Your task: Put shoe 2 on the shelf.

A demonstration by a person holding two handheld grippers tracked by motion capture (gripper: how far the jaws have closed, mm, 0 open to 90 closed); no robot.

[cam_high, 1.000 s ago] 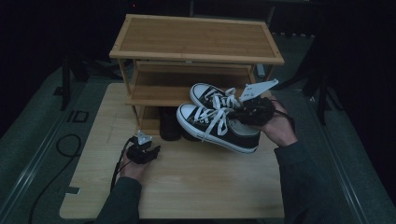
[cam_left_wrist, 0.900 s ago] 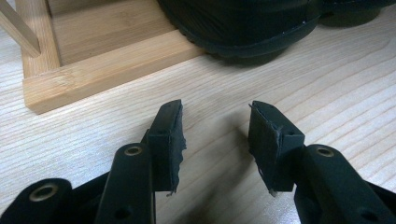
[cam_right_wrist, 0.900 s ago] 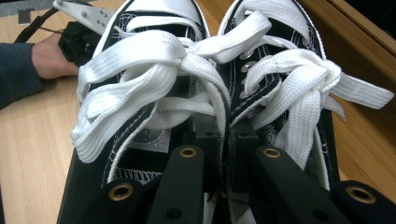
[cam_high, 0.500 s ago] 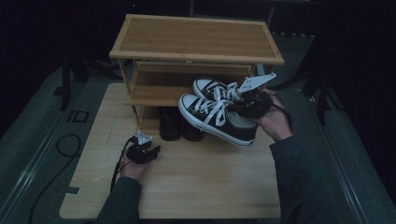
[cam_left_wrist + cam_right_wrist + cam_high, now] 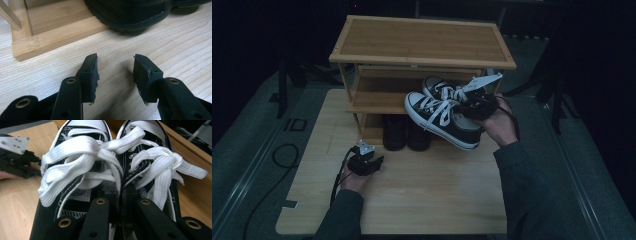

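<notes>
A pair of black canvas sneakers (image 5: 443,117) with white laces and toe caps hangs in the air in front of the wooden shoe rack (image 5: 422,45), toes toward the middle shelf. My right gripper (image 5: 479,105) is shut on the sneakers; in the right gripper view its jaws pinch the two inner collars together (image 5: 120,200). My left gripper (image 5: 364,162) rests low on the table, open with nothing between its fingers (image 5: 115,72). A pair of dark boots (image 5: 406,132) stands on the bottom shelf, with one boot's toe (image 5: 130,12) just beyond the left gripper.
The light wooden table (image 5: 422,190) stretches in front of the rack. The rack's bottom shelf edge (image 5: 55,37) lies just ahead of the left gripper. A black cable (image 5: 277,155) loops on the floor at the left. Dark stands flank the rack.
The right gripper has carried the sneakers slightly left and toward the rack's middle shelf. The left gripper has stayed in place.
</notes>
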